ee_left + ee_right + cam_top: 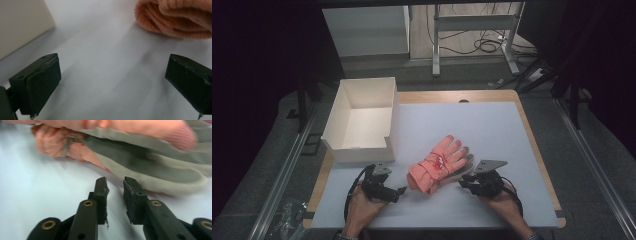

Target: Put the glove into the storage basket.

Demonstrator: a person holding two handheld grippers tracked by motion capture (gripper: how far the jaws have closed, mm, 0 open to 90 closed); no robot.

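Pair of pink knit gloves (pixel 440 164) lies stacked near the table's (pixel 492 125) front edge, between both grippers, long axis running from cuff at front-left to fingers at back-right. Left gripper (pixel 401 190) jaws spread wide, cuff just ahead to its right. Right gripper (pixel 115 185) jaws narrowly parted, empty, tips nearly at the grey palm edge; right looks nearer. White box (pixel 362 120) at back-left.

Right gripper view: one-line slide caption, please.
Right tool, jaws slightly apart and empty, points at the grey palm side of pink gloves on the white table.
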